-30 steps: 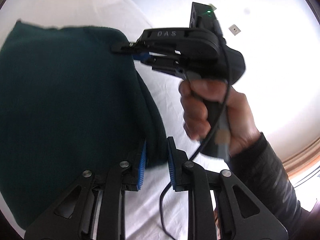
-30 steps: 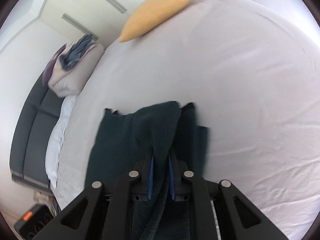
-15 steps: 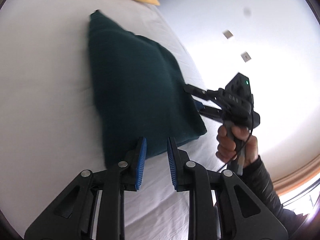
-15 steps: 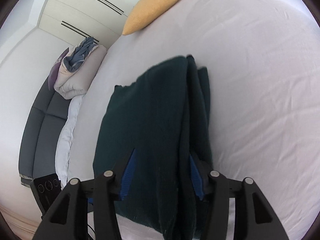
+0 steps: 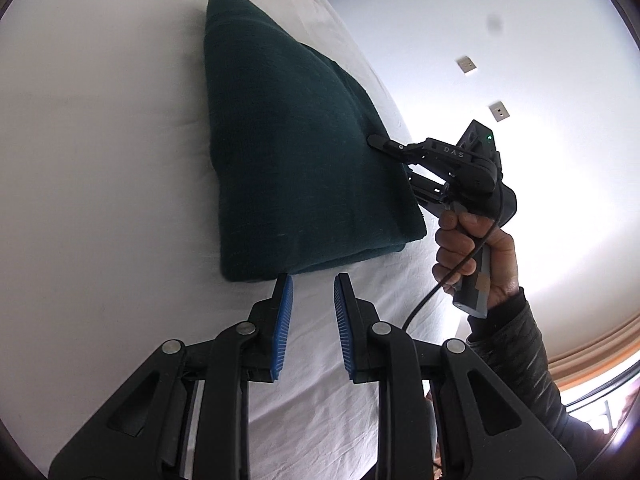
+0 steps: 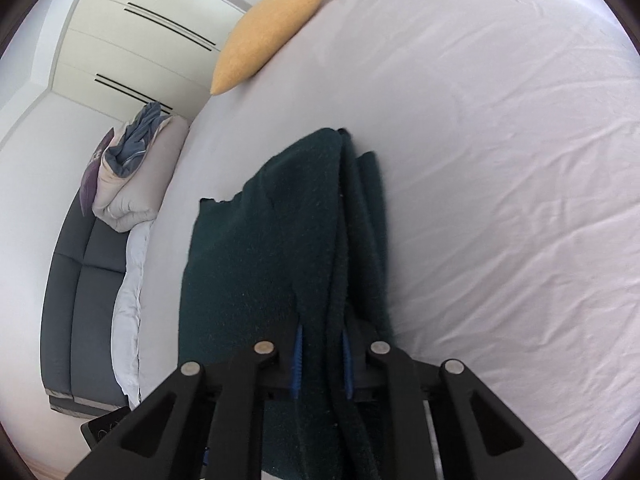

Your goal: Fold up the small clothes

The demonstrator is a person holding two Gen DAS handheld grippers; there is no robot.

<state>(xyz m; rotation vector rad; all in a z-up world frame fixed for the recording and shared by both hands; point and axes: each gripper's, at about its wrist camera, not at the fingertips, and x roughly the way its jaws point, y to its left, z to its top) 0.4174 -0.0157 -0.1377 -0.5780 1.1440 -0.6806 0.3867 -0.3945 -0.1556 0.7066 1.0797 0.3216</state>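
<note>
The right gripper (image 6: 320, 344) was found closed on the dark green knitted garment (image 5: 296, 152), with several stacked layers of its long edge pinched between the blue ribbed pads (image 6: 298, 356). Half a second before, the same jaws had stood wide apart around that edge, so the clamp was newly made. From the left wrist view, the right gripper (image 5: 400, 160) was seen reaching onto the garment's right-hand side, held by the person's right hand (image 5: 476, 256) with its cable trailing below.

The left gripper (image 5: 312, 300) was seen parted and empty, its blue pads (image 5: 282, 328) held just short of the garment's near folded edge without touching it. One second before, that edge had lain between these pads (a release and a short withdrawal are therefore indicated).

The garment lay folded into a long, roughly rectangular pad on the white bed sheet (image 5: 100, 160), its layers bulging along the right side. A mustard-yellow cushion (image 6: 268, 32) rested well beyond it near the head of the bed, and a heap of grey and blue bedding (image 6: 132, 172) lay on the dark grey sofa (image 6: 80, 300) beside the bed.

It was judged that one fold had been laid and that the regrip was made in preparation for a further fold or a straightening pull. Slippage of the inner layers was considered the main risk.
</note>
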